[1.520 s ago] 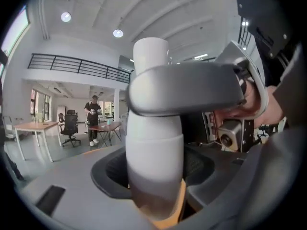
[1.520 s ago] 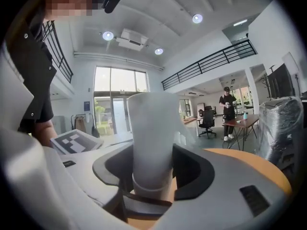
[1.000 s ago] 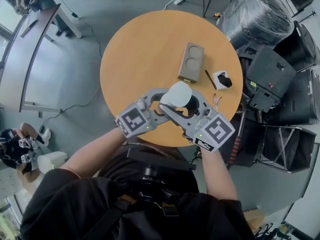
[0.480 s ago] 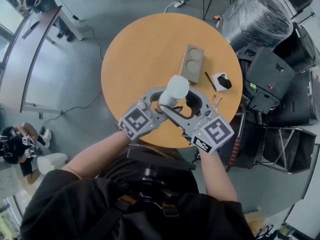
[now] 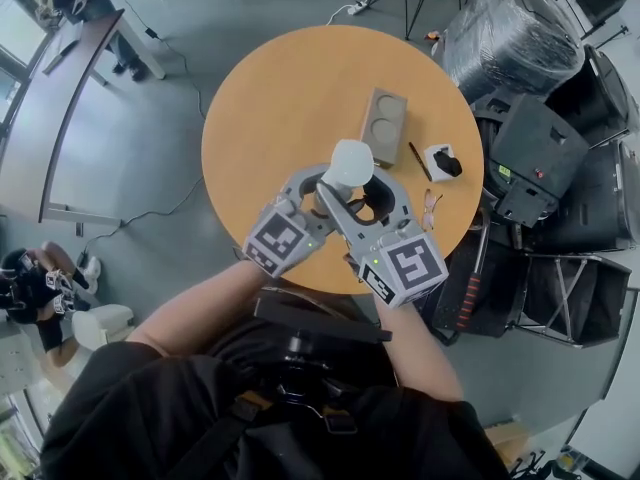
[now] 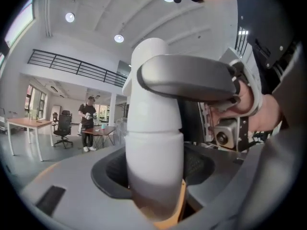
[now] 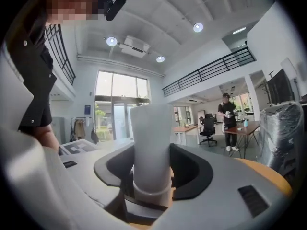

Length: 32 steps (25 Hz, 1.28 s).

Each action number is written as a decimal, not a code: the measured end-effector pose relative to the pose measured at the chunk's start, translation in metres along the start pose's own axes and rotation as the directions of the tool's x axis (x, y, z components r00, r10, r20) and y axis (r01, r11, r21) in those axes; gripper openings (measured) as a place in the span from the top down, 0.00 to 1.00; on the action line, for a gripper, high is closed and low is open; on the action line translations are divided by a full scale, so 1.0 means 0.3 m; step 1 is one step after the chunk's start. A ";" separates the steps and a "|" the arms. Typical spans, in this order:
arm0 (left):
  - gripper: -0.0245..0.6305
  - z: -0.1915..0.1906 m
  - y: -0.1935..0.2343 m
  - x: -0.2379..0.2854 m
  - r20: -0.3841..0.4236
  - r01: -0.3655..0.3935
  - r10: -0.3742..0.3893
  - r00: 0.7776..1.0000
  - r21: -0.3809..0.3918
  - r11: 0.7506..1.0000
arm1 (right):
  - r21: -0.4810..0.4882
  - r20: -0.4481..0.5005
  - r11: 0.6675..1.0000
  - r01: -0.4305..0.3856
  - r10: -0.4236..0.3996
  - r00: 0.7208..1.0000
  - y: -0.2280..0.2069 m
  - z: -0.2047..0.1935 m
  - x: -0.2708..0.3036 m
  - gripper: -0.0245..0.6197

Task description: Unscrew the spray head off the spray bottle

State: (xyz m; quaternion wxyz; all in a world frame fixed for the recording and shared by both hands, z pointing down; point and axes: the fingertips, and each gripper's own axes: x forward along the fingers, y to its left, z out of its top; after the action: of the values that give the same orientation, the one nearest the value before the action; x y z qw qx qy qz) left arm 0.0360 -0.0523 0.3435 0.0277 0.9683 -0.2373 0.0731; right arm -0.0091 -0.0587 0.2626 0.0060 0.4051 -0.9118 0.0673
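A white spray bottle (image 5: 350,163) stands upright over the near part of the round wooden table (image 5: 280,98), held between both grippers. My left gripper (image 5: 325,190) is shut on the bottle's wide lower body (image 6: 153,147), which fills the space between its dark pads. My right gripper (image 5: 362,193) reaches in from the right. Its jaws have just been closing, and they now sit shut on the narrower white spray head (image 7: 151,143). In the left gripper view, one finger (image 6: 187,83) of the right gripper crosses the top of the bottle.
A grey block with two round recesses (image 5: 383,126), a dark pen (image 5: 420,158) and a small white and black item (image 5: 443,162) lie behind the bottle. Black cases (image 5: 560,158) and a wrapped bundle (image 5: 510,28) crowd the table's right side.
My right gripper has swung leftwards around the bottle, its marker cube now nearer the left gripper's. The bottle's top has shifted slightly away from me.
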 end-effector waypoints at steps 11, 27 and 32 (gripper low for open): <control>0.51 0.093 -0.168 -0.089 0.058 0.491 -0.491 0.869 0.006 0.871 | -0.038 0.043 0.880 -0.474 0.475 0.879 0.124 0.078 -0.088 0.59; 0.51 0.079 -0.211 -0.115 0.013 0.574 -0.575 0.818 0.046 0.818 | -0.041 0.155 0.834 -0.550 0.549 0.821 0.135 0.220 -0.146 0.59; 0.51 0.060 -0.188 -0.123 0.049 0.548 -0.550 0.834 0.057 0.835 | -0.077 0.166 0.852 -0.518 0.523 0.836 0.139 0.267 -0.139 0.59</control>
State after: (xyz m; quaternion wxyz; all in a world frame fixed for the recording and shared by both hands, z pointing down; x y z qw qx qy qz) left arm 0.0322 0.0130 0.3188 0.0204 0.9978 0.0511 0.0362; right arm -0.0085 -0.0107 0.1757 -0.0896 0.1465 -0.9850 0.0162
